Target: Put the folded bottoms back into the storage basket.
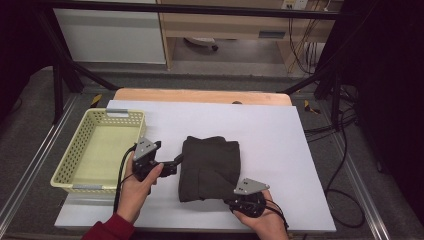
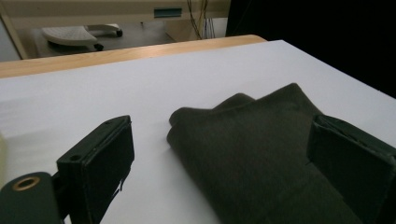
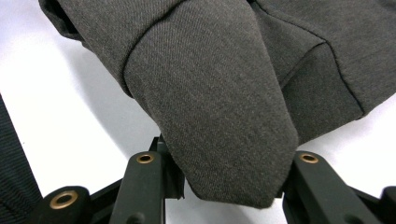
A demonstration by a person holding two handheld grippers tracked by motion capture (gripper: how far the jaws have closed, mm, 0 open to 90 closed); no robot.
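Right hand-held gripper (image 1: 239,196) is pinching a folded flap of the dark grey garment (image 1: 210,167) at its near corner, cloth bunched between both jaws. Left hand-held gripper (image 1: 176,162) sits at about 9 o'clock of the garment with jaws spread wide, one over the white tabletop (image 1: 280,145) and one over the cloth edge, nothing gripped. Garment lies folded mid-tabletop, and there's a pale yellow basket (image 1: 75,157) over at 9 o'clock, well left of it.
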